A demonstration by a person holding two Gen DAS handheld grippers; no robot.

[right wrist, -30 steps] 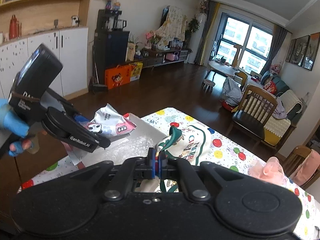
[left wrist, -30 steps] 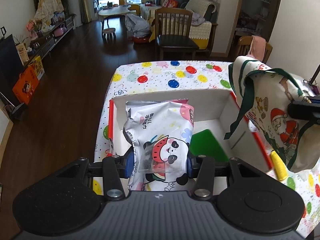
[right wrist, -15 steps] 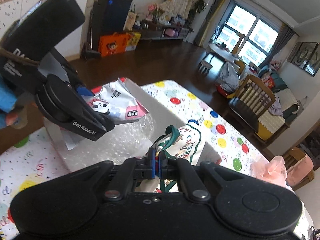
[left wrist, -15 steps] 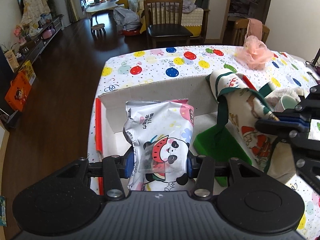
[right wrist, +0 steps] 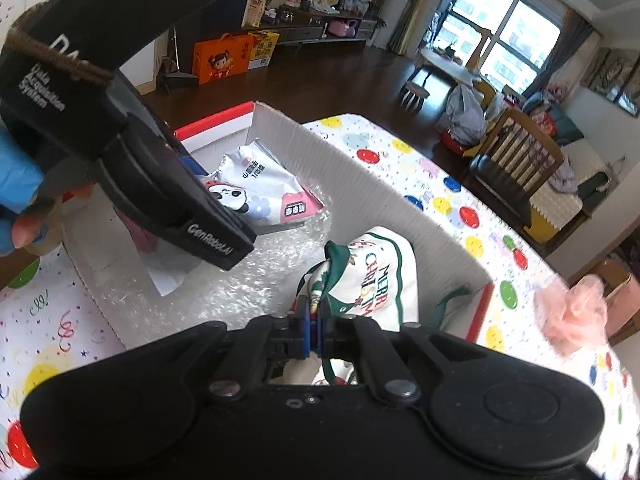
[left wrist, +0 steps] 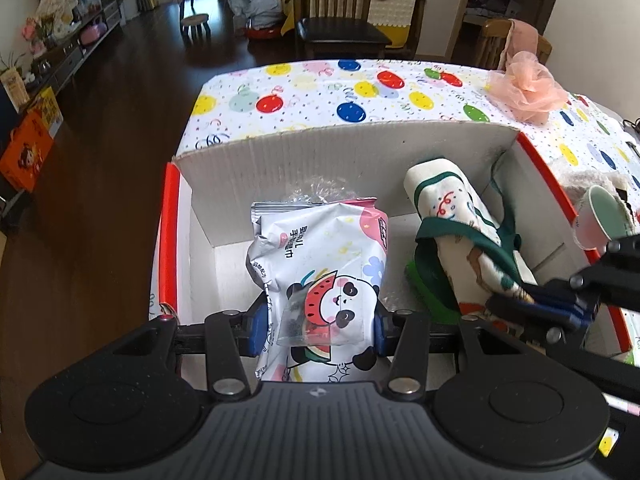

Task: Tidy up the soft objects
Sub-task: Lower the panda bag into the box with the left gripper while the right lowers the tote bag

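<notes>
My left gripper [left wrist: 318,326] is shut on a white wipes pack [left wrist: 320,264] printed with a panda and watermelon, holding it inside the white cardboard box [left wrist: 340,152] with red edges. My right gripper [right wrist: 314,322] is shut on a cream Christmas tote bag [right wrist: 376,276] with green straps, which hangs into the right part of the same box [right wrist: 360,176]. In the left wrist view the tote bag [left wrist: 452,216] slopes down beside the pack, with the right gripper [left wrist: 536,304] pinching its lower end. The wipes pack [right wrist: 260,192] shows under the left gripper's body in the right wrist view.
Bubble wrap [right wrist: 256,272] lines the box floor, and a green item [left wrist: 428,292] lies under the tote. A pink tulle puff [left wrist: 524,92] and a green cup [left wrist: 604,216] sit on the balloon-print tablecloth [left wrist: 320,96] outside the box. A chair [left wrist: 336,12] stands beyond the table.
Both grippers have sunk into the box with their loads. The tote bag, hanging above the box's right wall a second ago, now rests inside it beside the pack.
</notes>
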